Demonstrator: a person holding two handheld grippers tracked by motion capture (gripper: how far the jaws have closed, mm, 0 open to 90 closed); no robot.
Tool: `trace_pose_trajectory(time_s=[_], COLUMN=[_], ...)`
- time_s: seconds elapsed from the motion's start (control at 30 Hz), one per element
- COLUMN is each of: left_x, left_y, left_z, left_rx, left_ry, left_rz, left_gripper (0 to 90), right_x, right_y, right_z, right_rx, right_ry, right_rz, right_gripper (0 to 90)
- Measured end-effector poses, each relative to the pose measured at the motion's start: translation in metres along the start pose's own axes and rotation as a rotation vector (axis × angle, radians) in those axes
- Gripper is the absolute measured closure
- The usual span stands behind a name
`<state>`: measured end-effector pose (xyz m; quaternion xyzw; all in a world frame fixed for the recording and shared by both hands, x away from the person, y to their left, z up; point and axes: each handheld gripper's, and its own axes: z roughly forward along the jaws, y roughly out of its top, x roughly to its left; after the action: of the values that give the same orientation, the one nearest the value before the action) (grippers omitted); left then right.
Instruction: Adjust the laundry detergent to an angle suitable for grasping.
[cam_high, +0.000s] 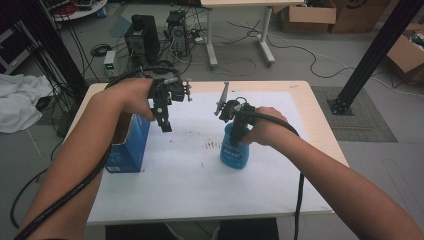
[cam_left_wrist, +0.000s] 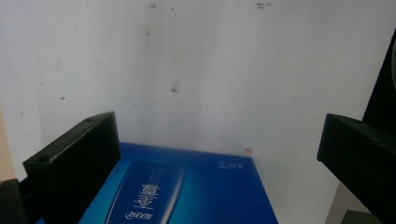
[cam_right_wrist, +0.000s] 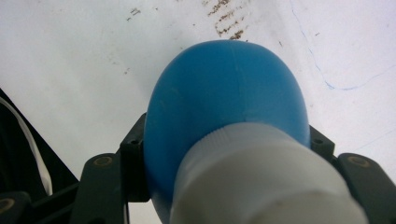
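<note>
A: What is held by the right gripper (cam_high: 239, 131)?

B: A rounded blue plastic bottle (cam_high: 235, 152) with a white screw cap (cam_right_wrist: 261, 179) is clamped at its shoulder. In the right gripper view the two black jaws are seen pressed against either side of the bottle, just below the cap. In the high view the bottle is seen standing upright on the white paper sheet (cam_high: 200, 175) that covers the pale wooden table (cam_high: 320, 125), right of the middle.

A: Is the cap seen from above?

B: It cannot be made out there; it is covered by the gripper and the hand (cam_high: 265, 127). The printed label on the bottle's side is shown from above, and not in the right gripper view.

A: And the left gripper (cam_high: 164, 117)?

B: Its jaws are spread wide, with nothing between them. It is held above the right edge of an open blue cardboard box (cam_high: 127, 147), which stands at the left side of the sheet, well apart from the bottle.

A: What is added by the left gripper view?

B: The box's printed blue face (cam_left_wrist: 187, 191) is shown close, below and between the jaws, with stained white paper beyond.

A: What is in the box?

B: That cannot be told; its opening is hidden by the left forearm (cam_high: 100, 130).
</note>
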<state>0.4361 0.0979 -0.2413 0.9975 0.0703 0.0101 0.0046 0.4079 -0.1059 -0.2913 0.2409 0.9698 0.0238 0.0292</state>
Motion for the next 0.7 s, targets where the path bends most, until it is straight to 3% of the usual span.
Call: trace_pose_trajectory(time_s=[0.27,0.47,0.7], left_x=[-0.0002,-0.0008,-0.0014], left_y=[-0.0010,-0.0015,-0.0025], left_z=[-0.0017,-0.0001,-0.0024], left_rx=[0.000,0.001,0.002], left_ry=[0.002,-0.002,0.001], left_rz=[-0.001,-0.004,-0.006], left_gripper=[0.1,0.1,0.1], right_x=[-0.0002,-0.0005,-0.0024], right_y=[0.0015,0.0015,0.0004], right_z=[0.0000,0.0007,-0.0076], right_rx=[0.009,0.013,-0.019], right_ry=[0.022,0.015,0.023], right_rz=[-0.002,-0.008,-0.010], right_gripper=[37.4,30.3,28.3])
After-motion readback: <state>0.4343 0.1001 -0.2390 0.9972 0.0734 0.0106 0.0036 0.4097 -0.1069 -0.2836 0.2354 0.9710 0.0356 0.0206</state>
